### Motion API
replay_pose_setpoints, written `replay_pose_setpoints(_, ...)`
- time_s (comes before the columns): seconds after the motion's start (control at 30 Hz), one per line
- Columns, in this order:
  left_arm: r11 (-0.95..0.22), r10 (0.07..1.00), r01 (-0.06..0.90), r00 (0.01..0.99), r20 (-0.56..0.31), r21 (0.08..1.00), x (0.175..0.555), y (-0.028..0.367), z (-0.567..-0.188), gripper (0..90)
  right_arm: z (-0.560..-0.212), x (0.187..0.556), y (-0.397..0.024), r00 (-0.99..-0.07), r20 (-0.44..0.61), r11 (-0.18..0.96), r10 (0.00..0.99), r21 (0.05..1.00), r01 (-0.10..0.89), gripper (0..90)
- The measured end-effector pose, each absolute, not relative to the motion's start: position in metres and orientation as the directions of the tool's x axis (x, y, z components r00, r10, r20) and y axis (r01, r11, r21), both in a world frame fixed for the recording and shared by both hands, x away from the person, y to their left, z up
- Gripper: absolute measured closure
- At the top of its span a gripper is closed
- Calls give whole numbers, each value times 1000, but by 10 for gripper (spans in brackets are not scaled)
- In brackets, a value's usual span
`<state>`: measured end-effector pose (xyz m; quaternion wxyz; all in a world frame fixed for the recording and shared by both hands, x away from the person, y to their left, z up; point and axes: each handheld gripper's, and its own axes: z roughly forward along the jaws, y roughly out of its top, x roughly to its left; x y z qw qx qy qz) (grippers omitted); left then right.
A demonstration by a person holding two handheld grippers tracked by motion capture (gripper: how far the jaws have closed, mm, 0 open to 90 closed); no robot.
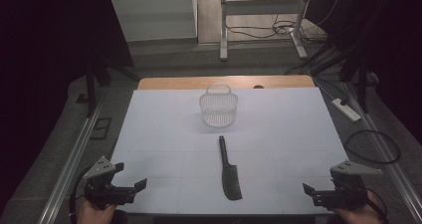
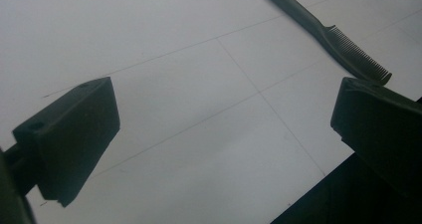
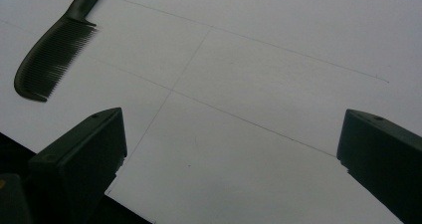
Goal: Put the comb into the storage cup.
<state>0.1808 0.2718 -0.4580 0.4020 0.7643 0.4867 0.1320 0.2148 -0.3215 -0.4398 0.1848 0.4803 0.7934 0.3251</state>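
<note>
though dim, the comb (image 1: pixel 229 169) lies whole between both open grippers.

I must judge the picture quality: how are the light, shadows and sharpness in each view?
High view: dim, dark surroundings, comb sharp, basket pale with a faint shadow. Left gripper view: near tongs soft, comb teeth clear. Right gripper view: even grey light, no glare.

My test room, like a lab

I see black curtains (image 1: pixel 45 59) at the sides, loose cables (image 1: pixel 259 32) and a metal stand (image 1: pixel 261 15) up top.
</note>
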Motion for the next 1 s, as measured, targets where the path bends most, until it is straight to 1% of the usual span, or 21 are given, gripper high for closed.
replay_pose_setpoints(0.43, -196, 831, 636, 512, -218, 746, 184, 269, -456, 0, -440, 214, -320, -483, 6, 347, 875, 688, 637, 0)
replay_pose_setpoints(0.67, -238, 797, 626, 563, -219, 743, 192, 261, -457, 0, -440, 214, -319, -488, -2, 355, 873, 688, 633, 0)
replay_pose_setpoints(0.7, -235, 770, 619, 589, -245, 750, 196, 259, -458, 0, -440, 214, -319, -490, -3, 358, 872, 687, 632, 0)
replay_pose_setpoints(0.73, -235, 770, 619, 589, -245, 750, 196, 259, -458, 0, -440, 214, -318, -493, -5, 361, 870, 687, 631, 0)
replay_pose_setpoints(0.77, -234, 748, 628, 604, -275, 743, 201, 258, -459, 0, -440, 214, -318, -495, -6, 363, 869, 687, 629, 0)
replay_pose_setpoints(1.0, -248, 736, 638, 614, -287, 729, 212, 250, -461, 0, -440, 214, -318, -500, -10, 370, 866, 687, 626, 0)
